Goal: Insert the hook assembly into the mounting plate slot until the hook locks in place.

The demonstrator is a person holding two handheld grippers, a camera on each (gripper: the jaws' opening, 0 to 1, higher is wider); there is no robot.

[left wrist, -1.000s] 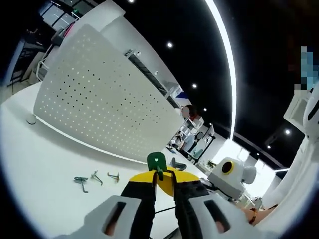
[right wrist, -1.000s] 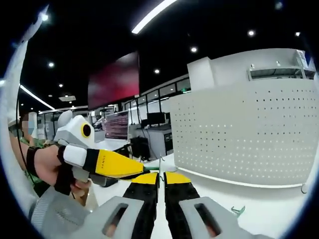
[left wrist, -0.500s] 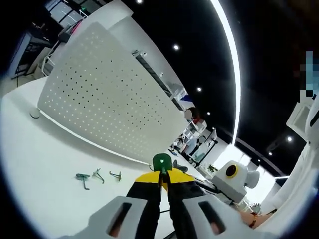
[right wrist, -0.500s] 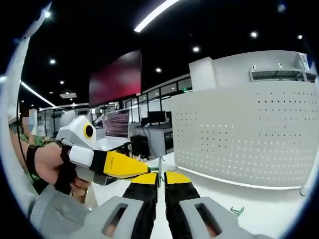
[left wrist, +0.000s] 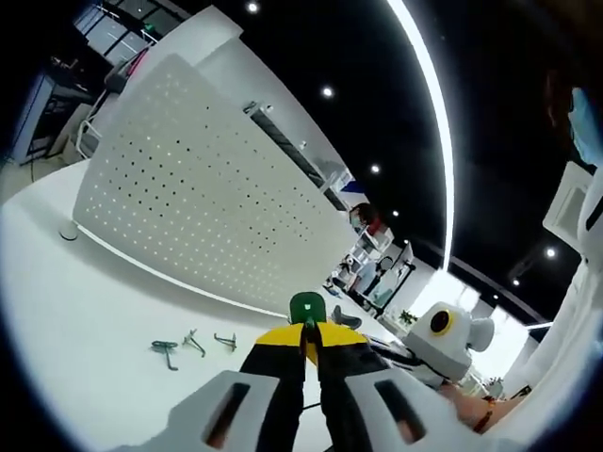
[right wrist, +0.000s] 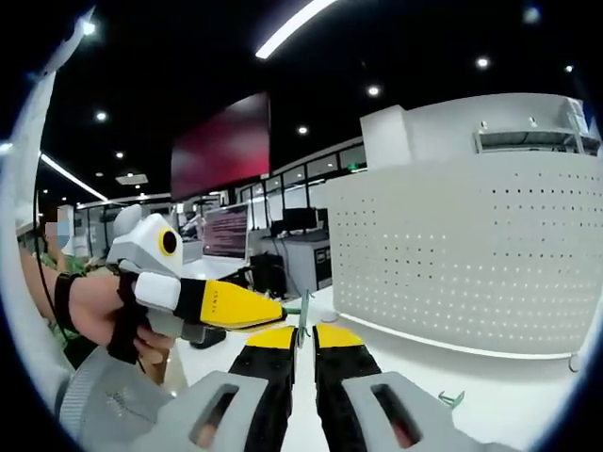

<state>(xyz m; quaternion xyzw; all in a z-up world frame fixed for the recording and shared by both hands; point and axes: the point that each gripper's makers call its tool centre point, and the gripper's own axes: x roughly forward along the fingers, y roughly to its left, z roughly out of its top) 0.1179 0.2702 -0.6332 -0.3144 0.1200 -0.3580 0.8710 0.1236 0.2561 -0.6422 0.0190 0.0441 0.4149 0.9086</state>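
Since a second ago my left gripper (left wrist: 308,341) has barely shifted, pinching the green hook (left wrist: 306,308); right gripper (right wrist: 302,341) pinches it too. Pegboard (left wrist: 198,198) lies ahead, up-left, well apart.

open-plan lab or office: black ceiling (right wrist: 405,38), strip lights (left wrist: 429,113), monitor desks (right wrist: 283,247)

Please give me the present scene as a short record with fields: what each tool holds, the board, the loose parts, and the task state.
left tool: shut on green hook piece
right tool: shut on a thin green part, identity unclear
perforated board: upright on white table, no hook mounted
loose hooks: three, lying on the table before the board
task state: hook not yet inserted
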